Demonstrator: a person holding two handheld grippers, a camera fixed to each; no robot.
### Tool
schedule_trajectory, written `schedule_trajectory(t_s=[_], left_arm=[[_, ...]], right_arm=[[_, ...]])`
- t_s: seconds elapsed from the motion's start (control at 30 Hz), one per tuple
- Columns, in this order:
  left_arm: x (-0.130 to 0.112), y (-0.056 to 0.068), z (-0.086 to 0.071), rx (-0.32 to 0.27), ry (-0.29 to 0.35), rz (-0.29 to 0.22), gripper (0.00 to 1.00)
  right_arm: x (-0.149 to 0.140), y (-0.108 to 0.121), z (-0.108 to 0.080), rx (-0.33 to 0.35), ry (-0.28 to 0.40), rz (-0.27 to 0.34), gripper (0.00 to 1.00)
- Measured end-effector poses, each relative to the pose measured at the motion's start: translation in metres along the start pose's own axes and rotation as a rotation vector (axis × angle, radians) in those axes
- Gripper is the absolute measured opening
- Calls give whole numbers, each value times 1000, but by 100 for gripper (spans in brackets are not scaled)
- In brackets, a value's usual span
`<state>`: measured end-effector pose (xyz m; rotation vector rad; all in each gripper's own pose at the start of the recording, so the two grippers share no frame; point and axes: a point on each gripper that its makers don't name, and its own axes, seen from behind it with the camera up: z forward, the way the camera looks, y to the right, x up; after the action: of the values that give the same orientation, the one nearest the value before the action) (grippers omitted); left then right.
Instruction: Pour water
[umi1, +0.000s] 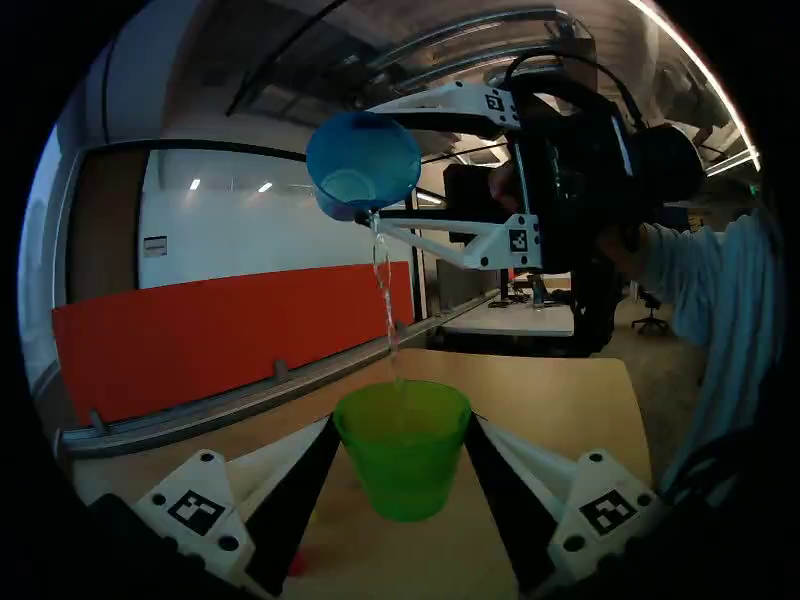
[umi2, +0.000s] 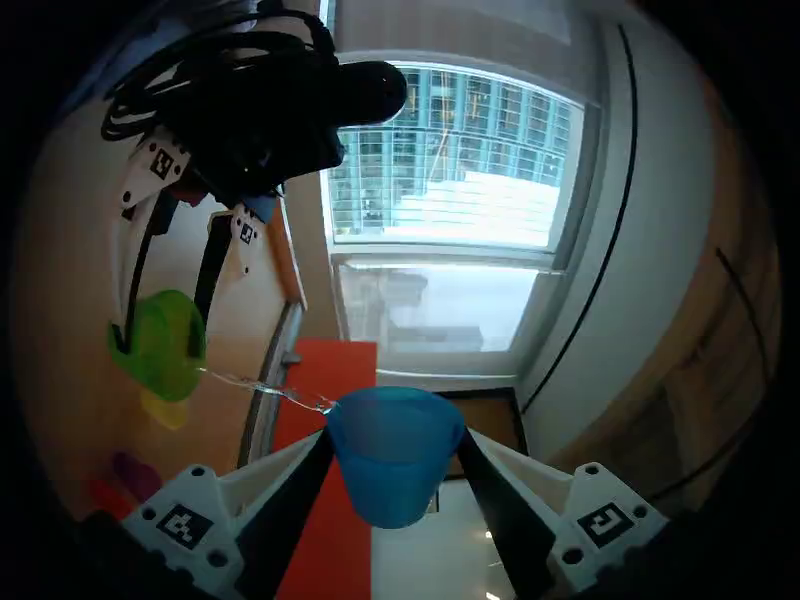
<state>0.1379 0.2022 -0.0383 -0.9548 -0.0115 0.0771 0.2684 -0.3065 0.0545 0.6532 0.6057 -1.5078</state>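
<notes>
L gripper (umi1: 400, 425) — both fingers pressed on sides of green cup (umi1: 402, 465); cup upright, mouth up, over light wood table (umi1: 560, 390); can't tell whether base rests on tabletop. R gripper (umi1: 375, 165) higher up & farther off in left gripper view, fingers lying horizontal, clamped top and bottom on blue cup (umi1: 352, 160), tipped w/ mouth toward cam and rim dipped. Thin water stream (umi1: 385, 290) off blue cup's lower lip, dropping into green cup's mouth. Pale blue sleeve (umi1: 720, 290) behind R gripper, at right. Orange wall panel (umi1: 220, 330) beyond table's far edge, white wall (umi1: 250, 230) above it. In right gripper view: R gripper (umi2: 396, 435) close up, both fingers tight on blue cup (umi2: 392, 470) just under rim; water stream (umi2: 260, 385) running leftwards from rim to green cup (umi2: 165, 365), gripped btw fingers of L gripper (umi2: 160, 345) — black cable bundle (umi2: 230, 60) behind that gripper. Near green cup on table (umi2: 50, 400): small coloured bits (umi2: 130, 470), yellowish, purple & red, too blurred to ID. Big window (umi2: 450, 170) straight ahead, daylight thru it.
</notes>
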Motion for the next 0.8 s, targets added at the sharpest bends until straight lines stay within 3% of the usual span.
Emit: schedule_trajectory(t_s=[0.8], left_arm=[[2, 0, 0, 7, 5, -8, 87]], right_arm=[[13, 0, 4, -13, 18, -119, 91]])
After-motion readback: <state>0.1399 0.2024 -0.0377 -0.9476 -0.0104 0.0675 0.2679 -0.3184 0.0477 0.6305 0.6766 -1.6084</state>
